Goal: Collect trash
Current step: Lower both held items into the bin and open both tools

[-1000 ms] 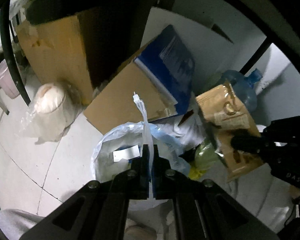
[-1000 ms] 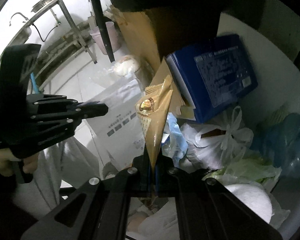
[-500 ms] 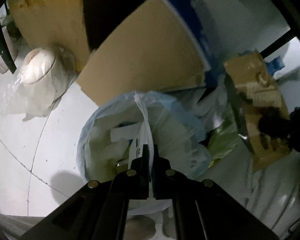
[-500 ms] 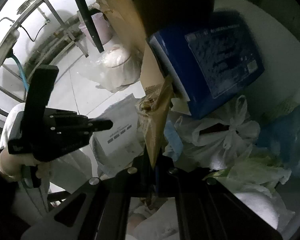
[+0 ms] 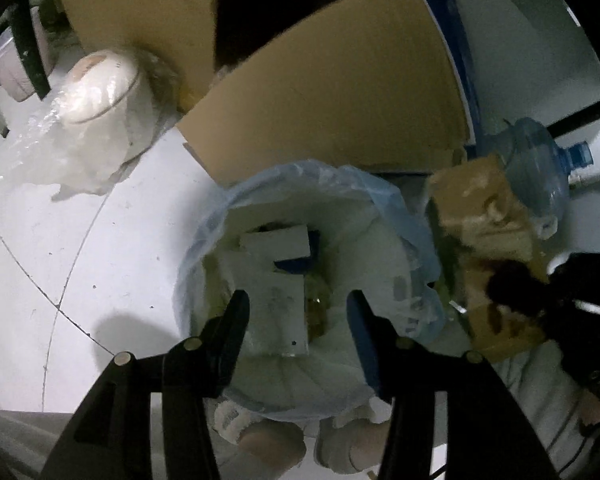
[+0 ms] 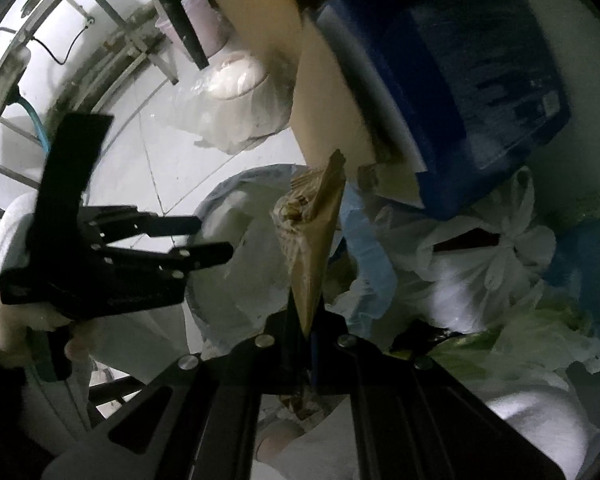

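A bin lined with a pale blue plastic bag [image 5: 384, 200] stands on the floor, holding white boxes and scraps. My left gripper [image 5: 298, 312] is open and empty right above its mouth; it also shows in the right wrist view [image 6: 212, 236]. My right gripper [image 6: 306, 332] is shut on a crumpled brown paper bag [image 6: 318, 232], held upright beside the bin's right rim. In the left wrist view the brown bag [image 5: 484, 232] hangs to the right of the bin with the right gripper [image 5: 532, 288] on it.
Cardboard sheets [image 5: 340, 104] and a blue box [image 6: 452, 80] lean behind the bin. A wrapped white roll [image 5: 96, 96] lies on the floor at left. A blue water jug [image 5: 540, 168] and tied white bags [image 6: 492, 256] sit at right. A metal stand [image 6: 112, 32] is at the far left.
My left gripper has opened and let go of the white strip of the bag, which has dropped into the bin. Both grippers have moved closer to the bin.
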Demonstrator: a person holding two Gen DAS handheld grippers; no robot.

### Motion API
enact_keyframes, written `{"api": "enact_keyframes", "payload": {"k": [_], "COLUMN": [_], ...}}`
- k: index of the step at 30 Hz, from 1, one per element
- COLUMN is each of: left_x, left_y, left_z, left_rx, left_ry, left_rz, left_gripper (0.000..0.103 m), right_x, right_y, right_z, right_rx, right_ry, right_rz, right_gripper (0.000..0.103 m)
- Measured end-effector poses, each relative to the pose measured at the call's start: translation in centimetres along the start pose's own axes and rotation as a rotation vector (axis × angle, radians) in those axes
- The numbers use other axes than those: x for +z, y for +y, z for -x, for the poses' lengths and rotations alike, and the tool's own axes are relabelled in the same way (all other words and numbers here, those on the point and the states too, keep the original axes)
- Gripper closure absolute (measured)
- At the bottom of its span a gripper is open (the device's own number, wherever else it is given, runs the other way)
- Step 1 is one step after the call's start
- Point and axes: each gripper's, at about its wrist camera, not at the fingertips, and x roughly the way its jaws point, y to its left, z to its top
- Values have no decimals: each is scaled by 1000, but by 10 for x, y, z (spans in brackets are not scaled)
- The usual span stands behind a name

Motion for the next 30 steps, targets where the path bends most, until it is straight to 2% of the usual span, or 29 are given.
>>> {"api": "enact_keyframes", "payload": {"k": [10, 13, 15, 17, 30], "left_x": [-5, -7, -6, -5, -14], "left_y": [22, 28, 29, 28, 27], "left_z": [19, 23, 25, 28, 42], "left_rx": [36, 37, 34, 33, 104], "left_ry": [-37, -43, -49, -53, -53], "left_rz": [55, 69, 74, 75, 44], "left_gripper": [53, 53, 53, 53, 53], "right_x": [10, 16, 20, 22, 15], "right_y": [18, 21, 23, 22, 28], "right_z": [-35, -45, -49, -49, -26], "right_rx": [1, -9, -16, -16, -32], "right_ry": [58, 67, 73, 72, 49], "right_rz": [31, 34, 31, 27, 32], "right_gripper": [100, 93, 74, 67, 67]}}
